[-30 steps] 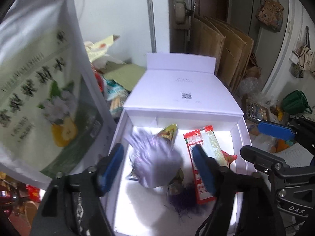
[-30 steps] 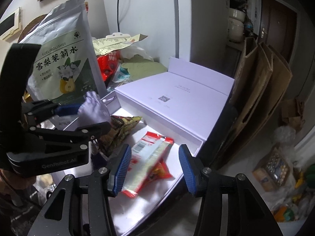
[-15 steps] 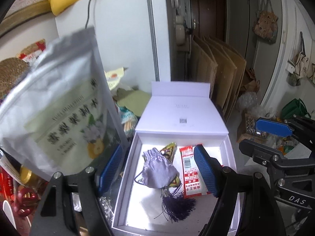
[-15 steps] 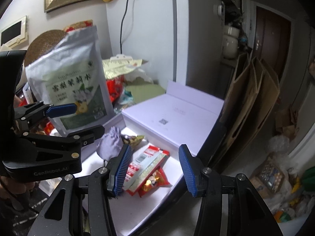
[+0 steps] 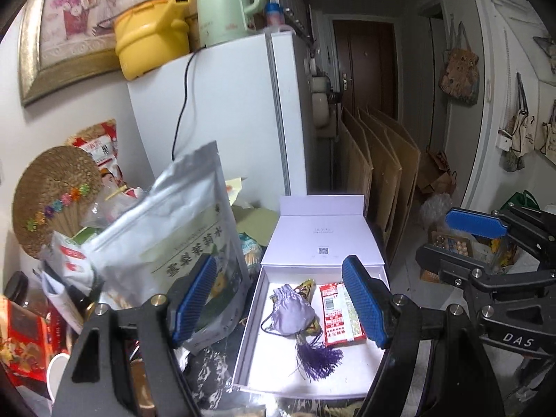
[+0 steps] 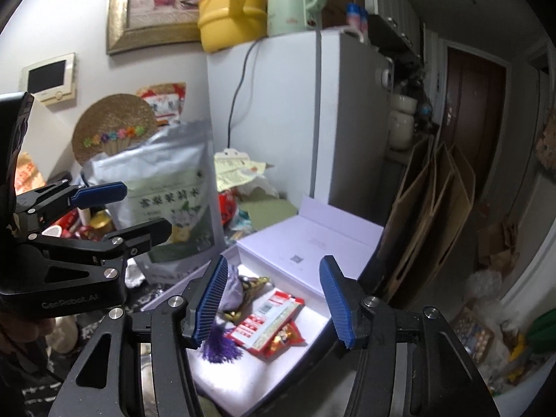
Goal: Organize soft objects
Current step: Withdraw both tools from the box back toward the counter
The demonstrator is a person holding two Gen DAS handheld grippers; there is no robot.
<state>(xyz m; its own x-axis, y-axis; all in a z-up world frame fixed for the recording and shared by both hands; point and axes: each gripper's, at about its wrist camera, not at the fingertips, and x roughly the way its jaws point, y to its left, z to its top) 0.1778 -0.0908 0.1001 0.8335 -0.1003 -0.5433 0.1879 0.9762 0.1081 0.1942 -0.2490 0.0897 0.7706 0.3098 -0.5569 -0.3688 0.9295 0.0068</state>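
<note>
The left gripper (image 5: 278, 300) hangs above the white box (image 5: 248, 326) with its fingers (image 5: 363, 300) apart and nothing between them. The right gripper (image 6: 274, 300) also hangs above the box (image 6: 333, 316); its fingers (image 6: 335, 300) have just been opening and stand apart, gripping nothing. The box lies open on the cluttered counter, its lid (image 5: 323, 239) folded back toward the fridge (image 5: 222, 114). Inside the box, the purple pouch (image 5: 292, 314) rests near the left wall, drawstring end toward the lid, with its tassel (image 5: 318, 356) trailing toward the near edge. A gold wrapper (image 5: 305, 286) shows partly under the pouch. The red snack packet (image 5: 335, 316) lies just beside the pouch on its right, lengthwise along the box; in the right wrist view a second red packet (image 6: 286, 335) shows beneath it. The silver tea bag (image 5: 166, 243) stands upright just beside the left wall of the box. In the right wrist view the left gripper (image 6: 132, 208) appears at the left, in front of the tea bag (image 6: 166, 201), held by a hand (image 6: 21, 326)
</note>
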